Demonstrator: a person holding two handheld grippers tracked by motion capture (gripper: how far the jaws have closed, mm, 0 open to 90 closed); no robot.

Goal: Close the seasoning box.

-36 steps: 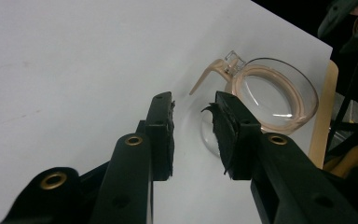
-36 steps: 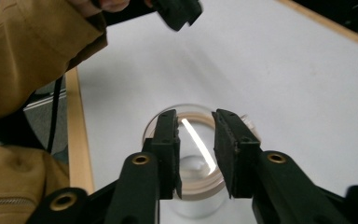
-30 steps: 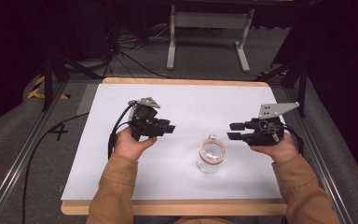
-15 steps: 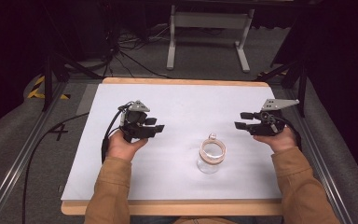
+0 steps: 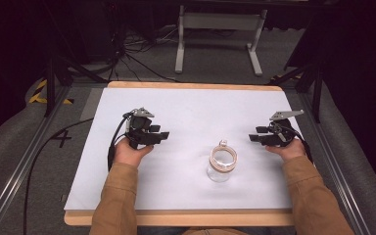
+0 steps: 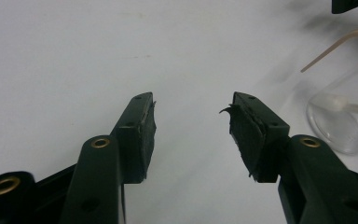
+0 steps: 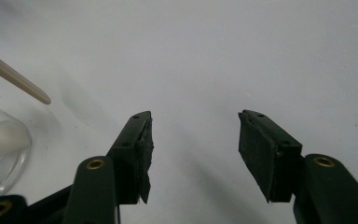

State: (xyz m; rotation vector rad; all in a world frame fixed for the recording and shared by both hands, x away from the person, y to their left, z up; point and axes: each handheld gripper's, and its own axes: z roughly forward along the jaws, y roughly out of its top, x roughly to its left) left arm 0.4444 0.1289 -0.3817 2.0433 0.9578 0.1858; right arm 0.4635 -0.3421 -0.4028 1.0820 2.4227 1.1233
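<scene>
A small clear glass jar point(image 5: 222, 165) with a tan ring around its mouth stands upright on the white table top point(image 5: 196, 110), right of centre. My left gripper point(image 5: 164, 135) is held to the jar's left, open, with nothing between its pads. My right gripper point(image 5: 252, 137) hovers to the jar's right, also open and empty, pointing toward the jar. In the left gripper view the jar point(image 6: 336, 122) sits at the right edge, beyond the open gripper point(image 6: 191, 106). In the right gripper view the jar point(image 7: 0, 144) is at the left edge, beside the open gripper point(image 7: 193, 122).
The table's wooden edge point(image 5: 176, 218) runs along the front. A metal stand point(image 5: 219, 22) and cables lie on the floor behind the table. Black cable point(image 5: 113, 142) trails from the left gripper. A tan strip point(image 7: 14, 74) sticks out from the jar's top.
Both grippers have drawn apart from the jar: the left one shifted left, the right one shifted right. The jar has not moved.
</scene>
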